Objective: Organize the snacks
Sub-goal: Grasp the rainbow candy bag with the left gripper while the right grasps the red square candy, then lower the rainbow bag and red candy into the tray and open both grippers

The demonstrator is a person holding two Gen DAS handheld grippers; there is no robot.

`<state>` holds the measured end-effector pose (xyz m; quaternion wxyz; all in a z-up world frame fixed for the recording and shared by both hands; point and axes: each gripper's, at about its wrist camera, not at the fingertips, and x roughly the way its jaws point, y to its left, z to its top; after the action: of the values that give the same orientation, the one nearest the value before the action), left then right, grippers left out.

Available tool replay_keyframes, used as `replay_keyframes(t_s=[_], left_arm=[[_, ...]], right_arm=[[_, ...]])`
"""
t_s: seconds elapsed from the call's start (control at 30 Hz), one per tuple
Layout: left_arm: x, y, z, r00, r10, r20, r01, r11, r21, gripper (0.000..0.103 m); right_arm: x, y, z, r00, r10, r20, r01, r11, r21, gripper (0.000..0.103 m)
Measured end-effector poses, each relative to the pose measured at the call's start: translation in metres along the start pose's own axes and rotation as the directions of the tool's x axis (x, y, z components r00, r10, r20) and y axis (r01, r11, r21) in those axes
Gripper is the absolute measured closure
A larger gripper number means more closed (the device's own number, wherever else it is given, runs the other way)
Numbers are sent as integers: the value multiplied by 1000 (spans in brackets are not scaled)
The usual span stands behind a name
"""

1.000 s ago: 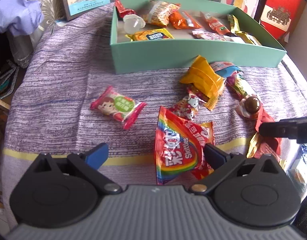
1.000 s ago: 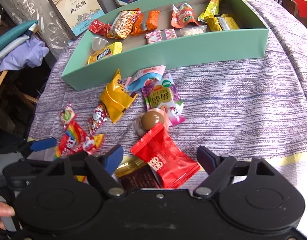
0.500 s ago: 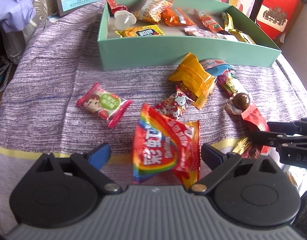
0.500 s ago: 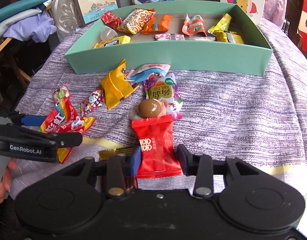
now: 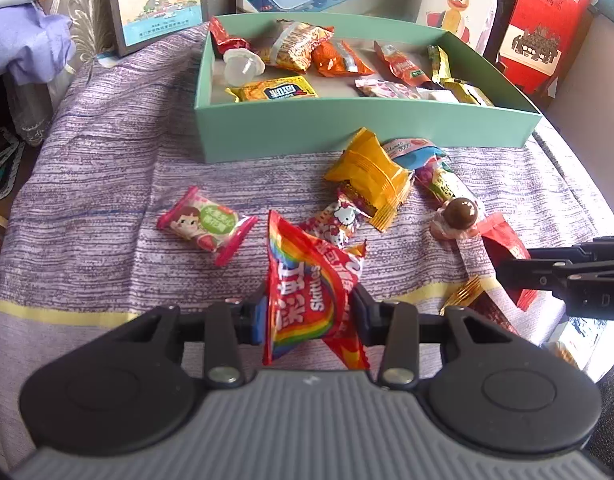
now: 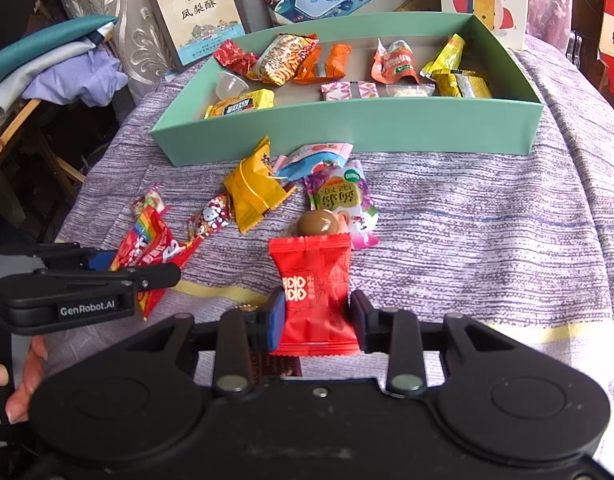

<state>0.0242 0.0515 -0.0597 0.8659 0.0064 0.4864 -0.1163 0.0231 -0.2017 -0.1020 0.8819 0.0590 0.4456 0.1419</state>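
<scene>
My left gripper (image 5: 309,314) is closing on a red rainbow Skittles bag (image 5: 311,292), its pads pressing the bag's sides on the purple cloth. The jaws of my right gripper (image 6: 317,320) are closing too, gripping a red square candy packet (image 6: 313,284). Each gripper also shows in the other's view: the left gripper (image 6: 139,266) at the left, the right gripper (image 5: 507,264) at the right. Behind them stands the mint-green box (image 5: 347,136), also seen as the box (image 6: 347,128), with several snacks inside.
Loose on the cloth lie a pink girl-face candy (image 5: 205,224), a Hello Kitty sweet (image 5: 341,216), a yellow packet (image 5: 371,172), a blue-pink packet (image 6: 313,158), a purple-green packet (image 6: 341,196) and a chocolate ball (image 6: 319,222). Books and boxes stand behind the box.
Both grippers went from wide open to closed on their packets: the left on the Skittles bag, the right on the red packet. The Skittles bag now stands crumpled between the pads.
</scene>
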Motion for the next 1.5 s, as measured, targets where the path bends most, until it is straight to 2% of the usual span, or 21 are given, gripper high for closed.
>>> replay_keyframes(t_s=[0.17,0.4,0.67,0.87,1.17,1.27,1.3,1.33,1.37,1.43,1.5], left_arm=[[-18,8,13,999,-9,47,9,1000,-7,63],[-35,23,49,992,-8,123,11,1000,-21,63],[-14,33,126,983,2,186,2,1000,-23,63],[24,19,154,989,-28,149,29,1000,-5,63],[61,12,159,996,-19,92,18,1000,12,61],[65,12,159,996,3,85,-4,1000,16,51],[65,10,159,996,17,90,-19,1000,24,33],[65,9,159,996,25,91,-28,999,29,12],[63,8,158,994,38,101,-41,999,32,2],[59,6,156,990,69,124,-75,996,47,0],[57,6,155,991,69,116,-76,996,51,0]], right_arm=[[-12,7,17,999,43,33,-44,999,9,70],[-23,17,62,991,91,93,-94,995,20,70],[-1,18,137,986,84,143,-94,993,66,70],[33,13,174,989,62,134,-74,993,88,70],[72,3,187,993,76,94,-86,989,117,69],[78,4,188,994,74,85,-85,989,124,67],[79,4,189,994,73,79,-83,988,130,63],[79,5,189,994,70,79,-81,987,137,47],[77,5,189,994,65,87,-77,987,143,25],[71,5,188,992,54,115,-70,987,142,6],[67,6,187,992,39,121,-55,989,135,1]])
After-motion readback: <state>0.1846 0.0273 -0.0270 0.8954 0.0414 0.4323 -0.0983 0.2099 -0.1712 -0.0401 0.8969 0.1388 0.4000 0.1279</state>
